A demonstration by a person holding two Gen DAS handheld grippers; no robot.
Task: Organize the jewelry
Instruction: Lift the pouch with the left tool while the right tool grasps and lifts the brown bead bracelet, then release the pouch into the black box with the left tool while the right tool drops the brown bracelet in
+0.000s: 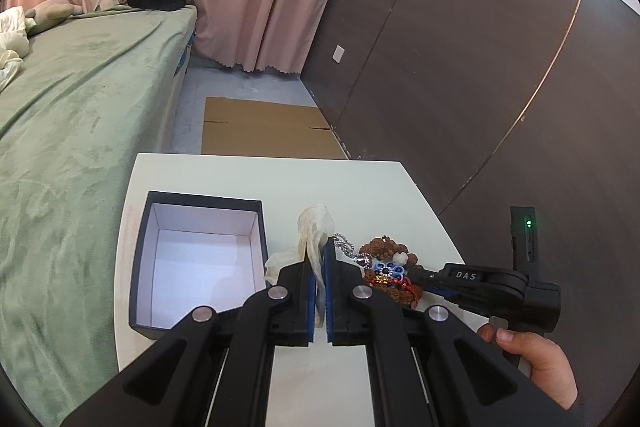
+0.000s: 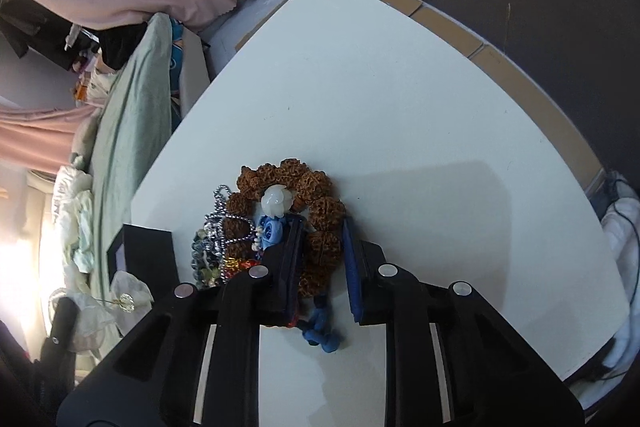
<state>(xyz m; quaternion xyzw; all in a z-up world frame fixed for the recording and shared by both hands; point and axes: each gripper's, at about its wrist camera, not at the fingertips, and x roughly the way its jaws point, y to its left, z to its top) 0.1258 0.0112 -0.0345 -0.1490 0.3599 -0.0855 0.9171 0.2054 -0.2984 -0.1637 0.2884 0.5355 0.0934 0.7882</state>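
Left fingers: the left gripper (image 1: 319, 259) has its blue-padded jaws pressed together on a cream, crumpled cloth pouch (image 1: 316, 227), which sticks up above the tips.
Right fingers: the right gripper (image 2: 320, 227) has its jaws a narrow gap apart, straddling one side of the brown rough-bead bracelet (image 2: 296, 195); the left pad touches the beads, and whether the right pad presses on them I cannot tell.
Right hand: a person's hand (image 1: 532, 363) grips the handle, the tool angled down onto the jewelry.
White table (image 2: 400, 87): bears everything named here.
Black open cardboard box with pale lining (image 1: 200, 259): just left of the bracelet pile, nothing visible in it.
Bracelet pile: near the table's middle, right of the box.
Silver ball chain (image 2: 218, 215): touching the bracelet's left side.
Blue fabric flower ornament (image 2: 270, 231): inside the bracelet's ring, beside a white carved bead (image 2: 274, 203).
Blue knotted cord (image 2: 320, 331): below the bracelet, between the right jaws.
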